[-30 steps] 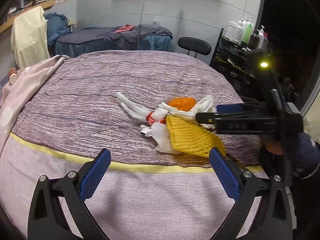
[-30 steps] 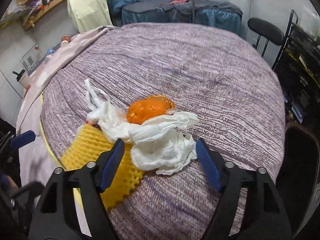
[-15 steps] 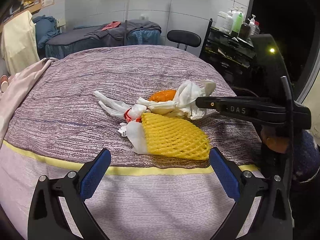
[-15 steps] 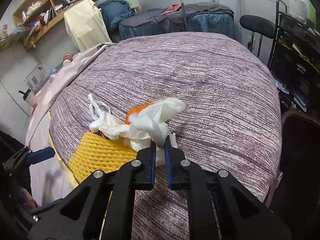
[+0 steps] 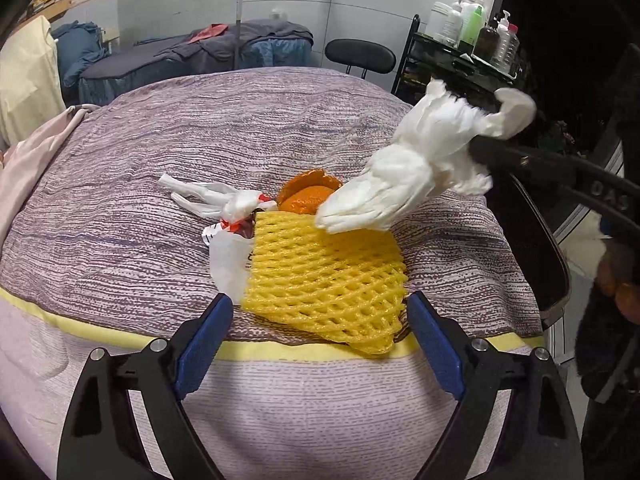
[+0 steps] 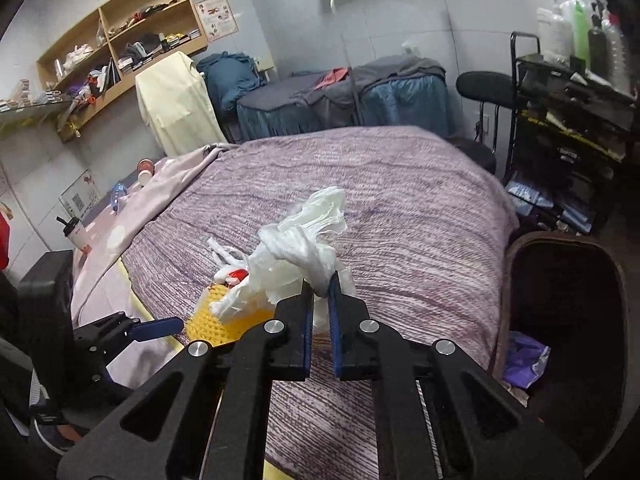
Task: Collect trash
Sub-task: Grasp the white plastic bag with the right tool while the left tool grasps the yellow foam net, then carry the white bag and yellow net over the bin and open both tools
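Note:
On the purple striped bedspread [image 5: 132, 200] lies a trash pile: a yellow foam net [image 5: 324, 276], an orange peel [image 5: 310, 196] and a knotted white bag with red print [image 5: 224, 208]. My right gripper [image 6: 320, 284] is shut on a crumpled white plastic wad [image 6: 304, 240], held in the air above and right of the pile; the left wrist view also shows this wad [image 5: 412, 176]. My left gripper [image 5: 320, 298] hovers low at the net's near edge. Its jaws are closing, the net's near corner shows between the blue pads [image 5: 204, 344], and they do not press it.
A dark bin [image 6: 560, 300] stands at the bed's right side, holding purple scraps. Beyond it are a black trolley with bottles [image 6: 576, 92] and a stool [image 6: 484, 84]. A pink sheet [image 6: 132, 216] and a cup [image 6: 76, 236] lie left. A yellow band [image 5: 100, 334] marks the bed's near edge.
The right gripper shut on the white wad and lifted it up and to the right, uncovering the orange peel. The left gripper came closer to the yellow net and its jaws narrowed a little.

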The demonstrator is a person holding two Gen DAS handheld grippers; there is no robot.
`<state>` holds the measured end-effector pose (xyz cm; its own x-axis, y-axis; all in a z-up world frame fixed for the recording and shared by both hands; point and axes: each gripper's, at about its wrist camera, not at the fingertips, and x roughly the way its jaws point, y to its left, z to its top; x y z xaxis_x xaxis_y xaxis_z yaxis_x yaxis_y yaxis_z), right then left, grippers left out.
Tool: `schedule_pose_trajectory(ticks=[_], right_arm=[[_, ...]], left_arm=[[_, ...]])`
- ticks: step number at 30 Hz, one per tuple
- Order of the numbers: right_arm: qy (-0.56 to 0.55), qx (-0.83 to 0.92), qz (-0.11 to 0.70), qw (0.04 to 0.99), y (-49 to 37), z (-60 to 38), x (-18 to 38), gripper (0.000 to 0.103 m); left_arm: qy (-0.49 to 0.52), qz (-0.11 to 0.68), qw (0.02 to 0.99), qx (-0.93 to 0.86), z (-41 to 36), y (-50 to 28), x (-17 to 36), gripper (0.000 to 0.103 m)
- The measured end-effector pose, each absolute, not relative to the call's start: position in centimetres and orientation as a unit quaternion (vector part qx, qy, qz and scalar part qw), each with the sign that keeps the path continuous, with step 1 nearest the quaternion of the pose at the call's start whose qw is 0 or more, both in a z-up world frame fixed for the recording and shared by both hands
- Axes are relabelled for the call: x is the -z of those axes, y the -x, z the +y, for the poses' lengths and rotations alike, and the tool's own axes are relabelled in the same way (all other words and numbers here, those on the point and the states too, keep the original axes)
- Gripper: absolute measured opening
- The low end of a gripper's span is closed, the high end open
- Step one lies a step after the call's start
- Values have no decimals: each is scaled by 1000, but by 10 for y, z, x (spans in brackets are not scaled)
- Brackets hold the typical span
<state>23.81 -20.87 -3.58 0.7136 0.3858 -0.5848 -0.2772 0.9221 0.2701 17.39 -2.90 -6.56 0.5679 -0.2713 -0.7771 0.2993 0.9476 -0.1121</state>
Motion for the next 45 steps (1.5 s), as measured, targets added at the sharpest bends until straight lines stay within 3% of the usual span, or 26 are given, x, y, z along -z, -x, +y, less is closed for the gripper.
schedule_pose_trajectory(ticks=[7,10,14,19,31,34,36,43,45], right_arm=[[-103,-164,309,931,-218,-238,23,8],[-113,-159,301,933,-210,-250,19,8],[-126,-152,295,935,-201,-265,15,8],[-147,-154,296,931,-196,-280,16,8],[-155,-181,350,906,-204,-269,55,10],[-156,-182,360,902,-206,-266,64,27],[-154,-181,367,899,-206,-263,69,51],[-134,-168,372,903,-204,-255,77,55],[-121,-152,359,913,-201,-256,70,62]], left_arm=[[-41,448,878,165,-41,-179,68,76],[-51,452,874,168,-47,-182,69,60],[-47,453,873,176,-51,-185,68,29],[-35,440,877,188,-54,-181,58,14],[-4,407,892,196,-46,-167,35,10],[2,392,900,193,-42,-163,23,10],[4,385,902,193,-42,-161,18,10],[2,373,907,196,-45,-158,12,10],[2,372,907,196,-45,-158,12,10]])
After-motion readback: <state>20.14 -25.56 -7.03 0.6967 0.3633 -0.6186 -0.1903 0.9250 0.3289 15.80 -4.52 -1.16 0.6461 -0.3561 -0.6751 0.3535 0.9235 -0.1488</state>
